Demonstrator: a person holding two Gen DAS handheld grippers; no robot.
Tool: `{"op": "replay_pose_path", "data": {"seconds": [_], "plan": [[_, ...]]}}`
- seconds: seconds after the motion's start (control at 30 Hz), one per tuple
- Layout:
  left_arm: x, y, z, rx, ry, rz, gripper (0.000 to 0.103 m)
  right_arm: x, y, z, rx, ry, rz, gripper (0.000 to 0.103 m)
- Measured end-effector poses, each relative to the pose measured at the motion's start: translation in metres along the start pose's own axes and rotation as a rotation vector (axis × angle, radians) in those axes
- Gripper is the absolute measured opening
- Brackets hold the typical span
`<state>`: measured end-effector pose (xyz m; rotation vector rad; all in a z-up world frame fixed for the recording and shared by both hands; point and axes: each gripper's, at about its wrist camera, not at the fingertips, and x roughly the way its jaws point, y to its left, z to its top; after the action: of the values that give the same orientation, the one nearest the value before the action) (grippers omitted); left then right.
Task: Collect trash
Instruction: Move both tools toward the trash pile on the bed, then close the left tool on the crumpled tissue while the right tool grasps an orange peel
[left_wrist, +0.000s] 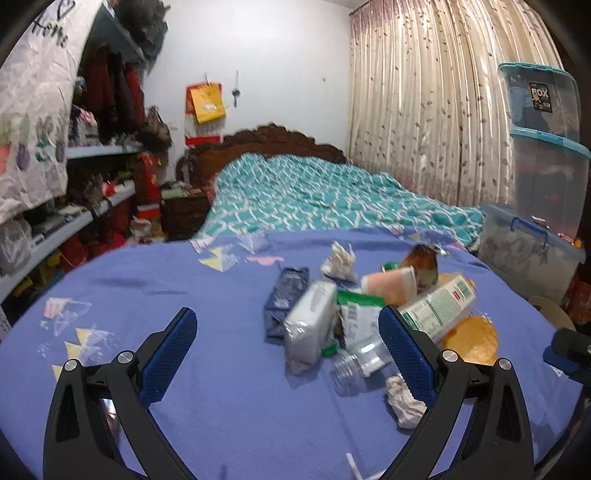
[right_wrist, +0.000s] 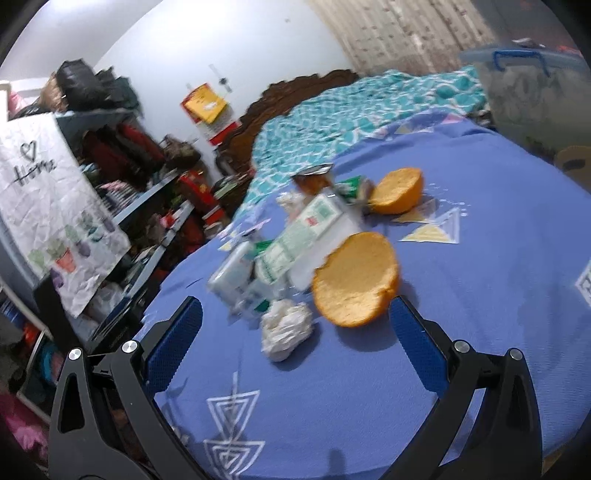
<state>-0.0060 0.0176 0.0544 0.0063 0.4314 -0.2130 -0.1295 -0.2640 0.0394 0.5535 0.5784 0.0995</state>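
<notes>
A heap of trash lies on the blue tablecloth (left_wrist: 184, 295). In the left wrist view: a white tissue pack (left_wrist: 310, 325), a dark blue packet (left_wrist: 284, 295), a clear plastic bottle (left_wrist: 358, 363), a green-printed carton (left_wrist: 439, 306), a peach cup (left_wrist: 391, 284), crumpled tissues (left_wrist: 402, 404) and an orange peel half (left_wrist: 471, 341). My left gripper (left_wrist: 288, 354) is open and empty, just short of the heap. My right gripper (right_wrist: 295, 343) is open and empty, with a crumpled tissue (right_wrist: 286, 328) and an orange peel half (right_wrist: 356, 278) between its fingers' line. A second peel half (right_wrist: 399, 190) lies farther off.
A bed with a teal quilt (left_wrist: 314, 195) stands behind the table. Cluttered shelves (left_wrist: 74, 221) line the left wall. Clear storage boxes (left_wrist: 543, 147) are stacked at the right, one (right_wrist: 532, 96) close to the table's far edge.
</notes>
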Motion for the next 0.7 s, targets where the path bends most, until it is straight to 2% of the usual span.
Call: {"op": "replay_pose_path", "data": {"seconds": [0.17, 0.3, 0.43, 0.6, 0.7], "plan": [[0.016, -0.014, -0.007, 0.0, 0.093, -0.093, 0.094, 0.008, -0.016, 0.002, 0.036, 0.025, -0.035, 0.098], [0.032, -0.036, -0.019, 0.022, 0.182, -0.168, 0.094, 0.011, -0.025, 0.007, 0.023, 0.011, -0.063, 0.096], [0.048, -0.057, -0.033, 0.063, 0.258, -0.216, 0.094, 0.023, -0.044, 0.014, 0.042, 0.027, -0.1, 0.09], [0.066, -0.077, -0.045, 0.079, 0.349, -0.283, 0.09, 0.049, -0.056, 0.015, -0.005, 0.132, -0.132, 0.09], [0.071, -0.084, -0.05, 0.1, 0.37, -0.297, 0.088, 0.065, -0.049, 0.013, -0.118, 0.21, -0.139, 0.096]]}}
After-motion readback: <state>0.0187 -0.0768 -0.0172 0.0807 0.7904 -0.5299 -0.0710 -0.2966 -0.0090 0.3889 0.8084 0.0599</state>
